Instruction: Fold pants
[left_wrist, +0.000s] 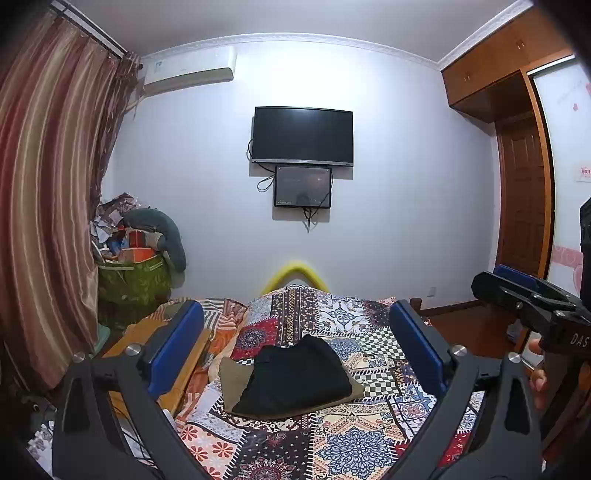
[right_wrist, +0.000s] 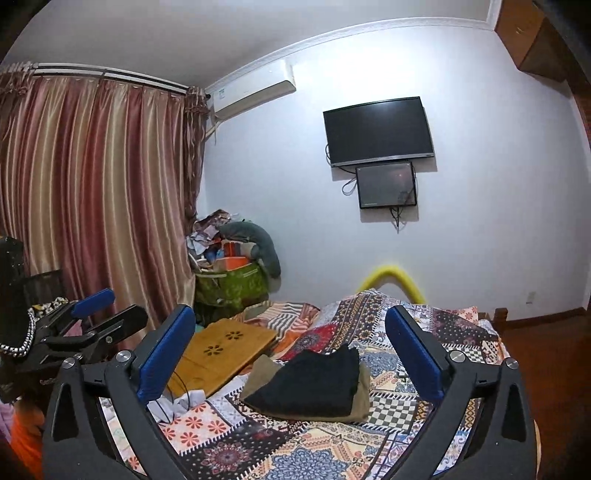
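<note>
Folded black pants (left_wrist: 295, 376) (right_wrist: 314, 380) lie on top of a folded olive-brown garment (left_wrist: 232, 376) (right_wrist: 364, 402) on the patchwork bedspread (left_wrist: 347, 443) (right_wrist: 258, 439). My left gripper (left_wrist: 297, 332) is open, its blue pads wide apart with nothing between them, held back from the pile. My right gripper (right_wrist: 290, 332) is open too and empty, also short of the pile. The right gripper (left_wrist: 517, 284) shows at the right edge of the left wrist view. The left gripper (right_wrist: 99, 306) shows at the left edge of the right wrist view.
A wooden lap board (left_wrist: 147, 332) (right_wrist: 225, 347) lies on the bed left of the pile. A green bag of clutter (left_wrist: 133, 280) (right_wrist: 232, 284) stands by the striped curtain (right_wrist: 92, 192). A yellow foam arch (left_wrist: 295, 273) marks the bed's far end. Wardrobe (left_wrist: 517, 110) at the right.
</note>
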